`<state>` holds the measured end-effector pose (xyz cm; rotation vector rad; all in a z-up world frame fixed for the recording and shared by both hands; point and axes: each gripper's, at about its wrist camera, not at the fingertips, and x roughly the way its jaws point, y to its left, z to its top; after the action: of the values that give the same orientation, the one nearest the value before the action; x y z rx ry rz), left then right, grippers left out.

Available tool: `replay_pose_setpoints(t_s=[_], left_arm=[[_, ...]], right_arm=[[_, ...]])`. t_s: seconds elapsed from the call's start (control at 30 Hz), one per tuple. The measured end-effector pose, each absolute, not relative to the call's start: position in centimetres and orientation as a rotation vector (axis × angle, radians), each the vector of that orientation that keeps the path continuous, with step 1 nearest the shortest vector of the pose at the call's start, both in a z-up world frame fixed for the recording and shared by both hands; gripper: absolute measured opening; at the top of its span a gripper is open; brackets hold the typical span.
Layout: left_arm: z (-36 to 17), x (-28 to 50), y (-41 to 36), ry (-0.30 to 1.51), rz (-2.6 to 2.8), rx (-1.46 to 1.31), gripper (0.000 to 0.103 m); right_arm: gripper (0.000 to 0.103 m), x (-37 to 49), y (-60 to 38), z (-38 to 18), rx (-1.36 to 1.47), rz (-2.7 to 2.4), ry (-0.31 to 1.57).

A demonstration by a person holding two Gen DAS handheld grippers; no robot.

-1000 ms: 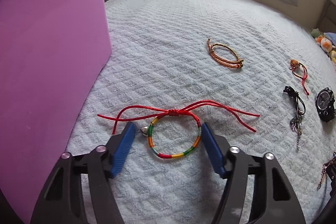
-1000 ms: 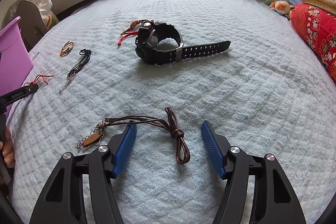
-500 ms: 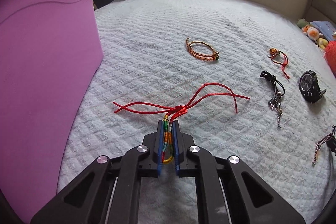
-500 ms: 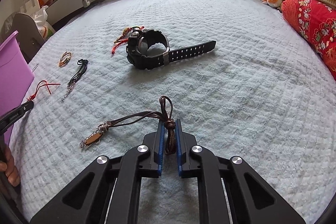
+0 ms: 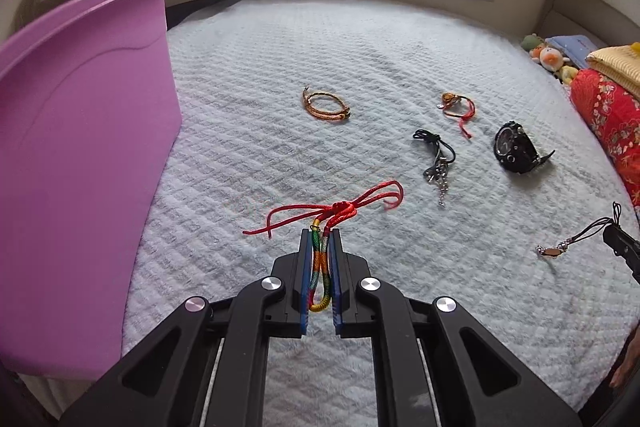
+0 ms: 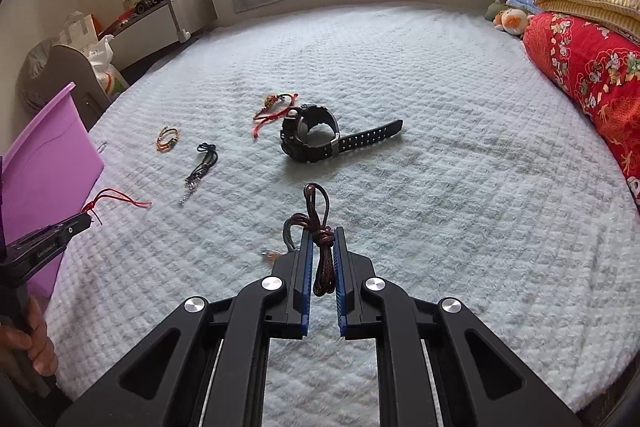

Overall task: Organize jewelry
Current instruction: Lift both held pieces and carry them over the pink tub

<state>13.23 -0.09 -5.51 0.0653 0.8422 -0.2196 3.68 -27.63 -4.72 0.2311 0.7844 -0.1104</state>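
The rainbow bracelet (image 5: 319,269) is pinched flat between the left gripper (image 5: 320,247) pads, its red cords (image 5: 340,207) trailing ahead over the white blanket (image 5: 360,39). Close on its left rises the purple bin (image 5: 80,155) wall; to the right and beyond, open bedding. The right gripper (image 6: 323,247) is clamped on the brown cord necklace (image 6: 323,259), with the black watch (image 6: 308,139) farther off.
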Motion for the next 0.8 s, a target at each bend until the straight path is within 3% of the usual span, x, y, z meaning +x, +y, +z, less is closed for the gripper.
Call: replay_pose_setpoints(t_s=[0.8], left_arm=[[7.2,6.9,6.4,0.716,-0.259,0.118,0.009]], right_arm=[[0.010,1.3,-17.7,6.4,0.237,0.076,0.647]])
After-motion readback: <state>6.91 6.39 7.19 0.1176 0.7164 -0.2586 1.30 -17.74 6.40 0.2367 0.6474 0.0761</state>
